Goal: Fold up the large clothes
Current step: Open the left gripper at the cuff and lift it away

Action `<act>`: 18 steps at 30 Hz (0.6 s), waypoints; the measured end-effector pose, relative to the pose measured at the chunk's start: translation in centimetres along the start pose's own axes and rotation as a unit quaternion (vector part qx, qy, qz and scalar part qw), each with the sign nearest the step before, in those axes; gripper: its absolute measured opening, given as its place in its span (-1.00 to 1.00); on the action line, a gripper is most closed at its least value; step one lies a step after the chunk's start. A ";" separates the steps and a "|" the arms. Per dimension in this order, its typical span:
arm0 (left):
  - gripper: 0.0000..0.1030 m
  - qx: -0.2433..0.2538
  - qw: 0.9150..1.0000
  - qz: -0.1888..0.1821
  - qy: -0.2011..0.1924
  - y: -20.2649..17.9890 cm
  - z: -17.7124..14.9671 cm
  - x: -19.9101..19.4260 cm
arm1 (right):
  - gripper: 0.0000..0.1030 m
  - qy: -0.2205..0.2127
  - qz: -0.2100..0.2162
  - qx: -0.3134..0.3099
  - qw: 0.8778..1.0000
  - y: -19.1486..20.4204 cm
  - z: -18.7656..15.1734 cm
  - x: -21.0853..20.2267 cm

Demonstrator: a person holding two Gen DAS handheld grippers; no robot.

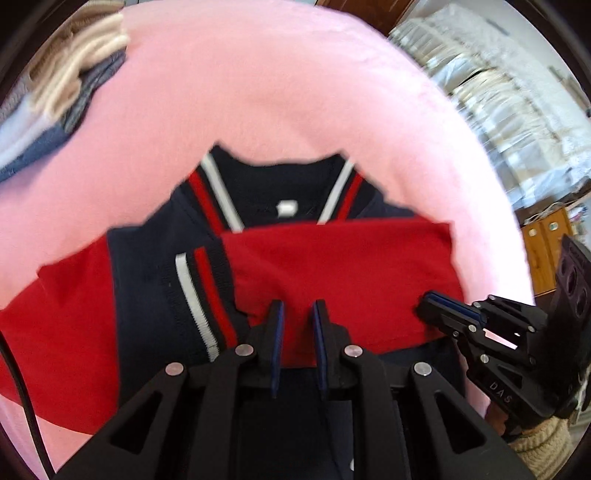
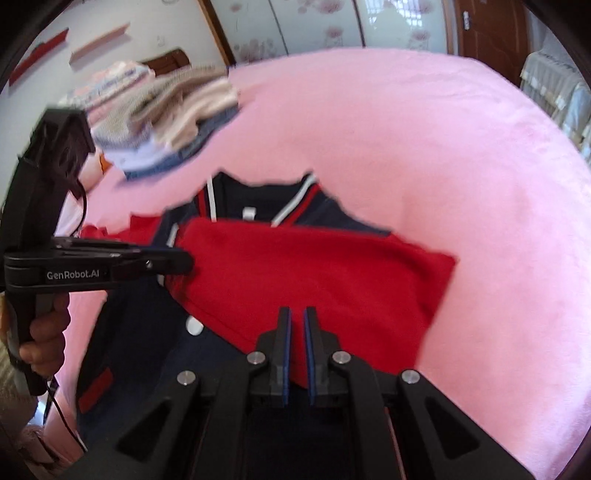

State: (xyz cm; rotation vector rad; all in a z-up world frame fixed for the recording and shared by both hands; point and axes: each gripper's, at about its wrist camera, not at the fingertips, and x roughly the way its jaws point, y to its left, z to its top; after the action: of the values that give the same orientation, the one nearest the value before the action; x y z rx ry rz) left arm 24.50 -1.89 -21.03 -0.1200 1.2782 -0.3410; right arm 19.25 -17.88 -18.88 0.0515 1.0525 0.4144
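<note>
A navy and red varsity jacket [image 1: 332,266] with red-and-white striped collar lies on the pink bed [image 1: 258,110], collar away from me. One red sleeve is folded across its chest [image 2: 314,273]. My left gripper [image 1: 298,314] hovers over the red sleeve's near edge, jaws slightly apart with nothing between them. My right gripper [image 2: 297,317] is over the same sleeve, jaws nearly together, no cloth visibly pinched. The right gripper also shows in the left wrist view [image 1: 436,306], at the sleeve's right edge. The left gripper shows in the right wrist view [image 2: 181,264], at the sleeve's left end.
A pile of folded clothes [image 2: 177,107] sits at the far left of the bed [image 2: 443,147]. A cupboard with stacked bedding [image 1: 498,92] stands to the right. A wooden door [image 2: 487,33] is beyond the bed. A cable [image 2: 62,417] hangs from the left gripper.
</note>
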 end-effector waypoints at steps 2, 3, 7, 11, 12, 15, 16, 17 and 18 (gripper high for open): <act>-0.75 0.002 1.000 0.001 0.019 0.5 -0.6 1.0 | -0.95 0.022 -0.038 -0.006 0.999 -0.3 -1.1 1.2; -0.77 0.005 1.000 -0.006 0.023 0.7 -1.0 1.1 | -0.96 0.028 -0.049 -0.001 0.998 -1.1 -1.9 1.4; -0.78 0.013 0.999 -0.018 0.025 0.8 -1.2 1.2 | -1.00 0.028 -0.051 0.022 0.998 -3.7 -3.8 -0.1; -0.78 0.019 0.999 -0.013 0.023 0.5 -1.4 1.3 | -1.00 0.029 -0.060 0.026 0.997 -4.5 -4.0 -0.7; -0.78 0.020 0.999 -0.013 0.022 0.5 -1.4 1.3 | -1.00 0.031 -0.061 0.026 0.997 -4.5 -3.9 -0.7; -0.78 0.018 0.999 -0.020 0.023 0.6 -1.7 0.8 | -1.00 0.033 -0.056 0.027 0.998 -4.6 -3.7 -0.7; -0.77 0.020 0.999 -0.023 0.023 0.7 -1.9 0.2 | -1.00 0.033 -0.052 0.029 0.998 -4.5 -3.6 -0.8; -0.77 0.024 0.999 -0.023 0.020 0.5 -1.9 -0.3 | -0.94 0.030 -0.045 0.031 0.998 -4.4 -3.4 -1.1; -0.74 0.028 0.999 -0.021 0.016 0.3 -1.9 -0.8 | -0.94 0.020 -0.037 0.031 0.999 -4.1 -3.0 -1.8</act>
State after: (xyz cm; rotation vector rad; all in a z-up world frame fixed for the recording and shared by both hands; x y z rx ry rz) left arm 22.57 -1.16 -20.95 -0.0949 1.2986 -0.4153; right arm 17.24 -22.79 -19.87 0.0593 1.1038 0.3163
